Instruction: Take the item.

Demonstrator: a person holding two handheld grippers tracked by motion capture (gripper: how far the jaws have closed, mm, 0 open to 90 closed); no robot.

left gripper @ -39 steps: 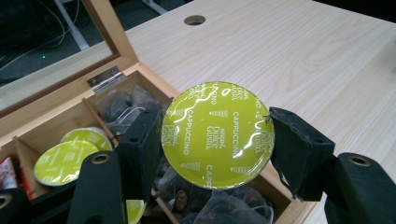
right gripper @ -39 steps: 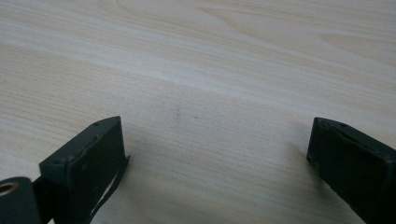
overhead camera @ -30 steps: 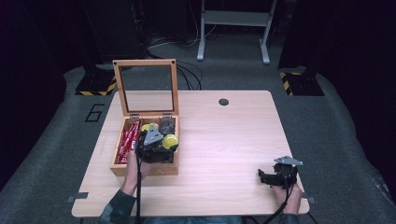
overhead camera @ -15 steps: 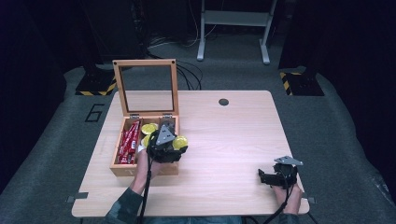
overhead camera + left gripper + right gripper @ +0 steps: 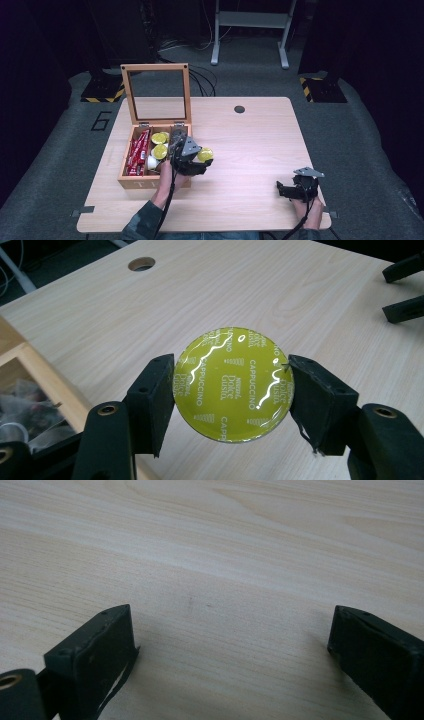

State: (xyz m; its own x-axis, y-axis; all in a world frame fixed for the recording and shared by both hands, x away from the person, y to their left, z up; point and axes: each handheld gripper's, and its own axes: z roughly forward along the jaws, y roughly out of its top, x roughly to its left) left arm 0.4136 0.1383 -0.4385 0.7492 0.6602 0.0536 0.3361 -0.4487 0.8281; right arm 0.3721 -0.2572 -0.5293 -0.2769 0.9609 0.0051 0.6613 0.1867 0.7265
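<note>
Left gripper (image 5: 232, 390) has carried the capsule (image 5: 233, 385) clear of the box (image 5: 150, 182); right gripper (image 5: 232, 640) jaws wide.

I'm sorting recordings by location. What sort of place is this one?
Probably a lab or a studio set up for recording, not a home: a lone wooden table on grey carpet, dark surroundings, black-and-yellow hazard-striped bases and loose cables on the floor behind it.

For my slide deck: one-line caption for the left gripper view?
Left gripper shut on a yellow-green cappuccino capsule above the wooden table.
</note>
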